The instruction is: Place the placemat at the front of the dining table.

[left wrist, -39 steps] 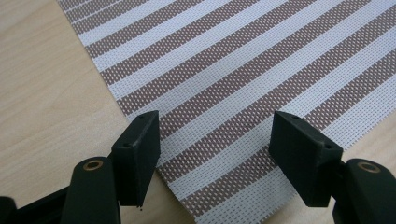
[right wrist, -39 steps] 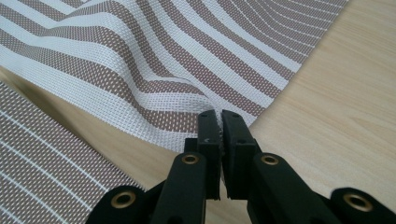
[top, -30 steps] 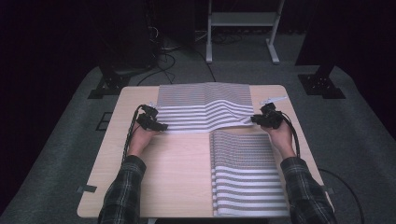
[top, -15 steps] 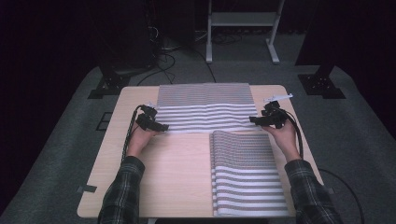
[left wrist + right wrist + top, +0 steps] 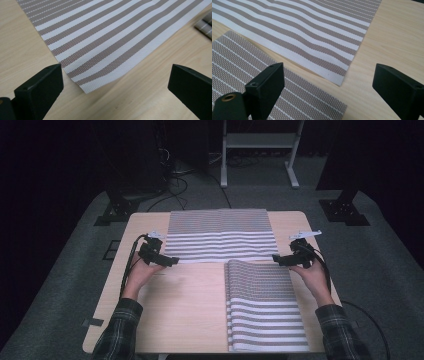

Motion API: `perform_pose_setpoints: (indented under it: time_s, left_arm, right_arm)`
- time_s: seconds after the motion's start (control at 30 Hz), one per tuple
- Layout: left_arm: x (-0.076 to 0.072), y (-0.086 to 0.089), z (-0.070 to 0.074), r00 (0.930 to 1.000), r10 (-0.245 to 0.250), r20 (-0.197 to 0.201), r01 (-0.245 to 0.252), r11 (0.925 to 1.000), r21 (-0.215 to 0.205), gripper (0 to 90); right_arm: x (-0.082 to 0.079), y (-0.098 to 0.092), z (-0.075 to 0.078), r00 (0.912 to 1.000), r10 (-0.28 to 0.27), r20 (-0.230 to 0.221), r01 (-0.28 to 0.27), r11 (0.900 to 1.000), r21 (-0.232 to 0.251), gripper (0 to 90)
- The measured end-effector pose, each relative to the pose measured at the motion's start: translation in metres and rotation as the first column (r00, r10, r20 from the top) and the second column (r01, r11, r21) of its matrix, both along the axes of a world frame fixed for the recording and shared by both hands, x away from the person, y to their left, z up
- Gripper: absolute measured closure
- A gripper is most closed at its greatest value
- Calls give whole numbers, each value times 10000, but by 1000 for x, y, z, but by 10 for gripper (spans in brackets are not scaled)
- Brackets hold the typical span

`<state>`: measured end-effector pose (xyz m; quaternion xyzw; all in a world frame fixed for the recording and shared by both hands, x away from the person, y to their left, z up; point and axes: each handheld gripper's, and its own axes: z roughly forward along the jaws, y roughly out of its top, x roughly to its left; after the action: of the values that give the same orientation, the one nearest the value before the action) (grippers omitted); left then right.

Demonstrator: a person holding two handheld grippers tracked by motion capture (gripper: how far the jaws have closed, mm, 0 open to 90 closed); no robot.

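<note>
Release step: both claws, left (image 5: 172, 261) and right (image 5: 276, 259), have just been opening, nothing between them, far mat (image 5: 220, 237) flat at desk's (image 5: 190, 310) twelve o'clock; next likely near mat (image 5: 265, 307), five o'clock.

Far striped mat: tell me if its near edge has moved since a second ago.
Yes. The far striped mat was humped near the near mat; its near edge now lies flat and straight on the table.

1. Left hand-held gripper (image 5: 115, 82): jaws have just been opening, now spread wide with nothing between the pads.
2. Striped mat (image 5: 105, 35) lies flat on the wooden counter (image 5: 22, 45), its near corner just ahead of the jaws.
3. Another striped piece (image 5: 205, 23) peeks in at the far right edge.
</note>
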<state>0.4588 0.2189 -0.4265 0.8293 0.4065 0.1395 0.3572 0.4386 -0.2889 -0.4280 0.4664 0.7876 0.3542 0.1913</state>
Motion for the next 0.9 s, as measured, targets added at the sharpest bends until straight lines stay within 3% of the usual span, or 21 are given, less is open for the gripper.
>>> perform_pose_setpoints:
  time_s: [0.07,0.23,0.47,0.6,0.9]
  left_arm:
    - [-7,-1,2,9999,-138,81,139,9999,-87,0]
    - [-24,-3,0,9990,-418,144,415,9989,214,0]
    - [-54,0,0,9978,-479,457,457,9978,483,0]
    - [-71,5,2,9966,-473,679,450,9984,351,0]
    - [-106,14,9,9925,-319,1183,298,9994,199,0]
  right_arm:
    - [-3,-3,1,10000,-6,77,5,10000,95,93]
    - [-15,-10,2,9997,68,229,-74,9995,296,93]
    - [-32,-19,3,9997,16,248,-24,9994,335,93]
    - [-44,-25,3,9999,71,116,-76,9990,440,93]
    - [-74,-34,3,9989,114,459,-150,9969,777,94]
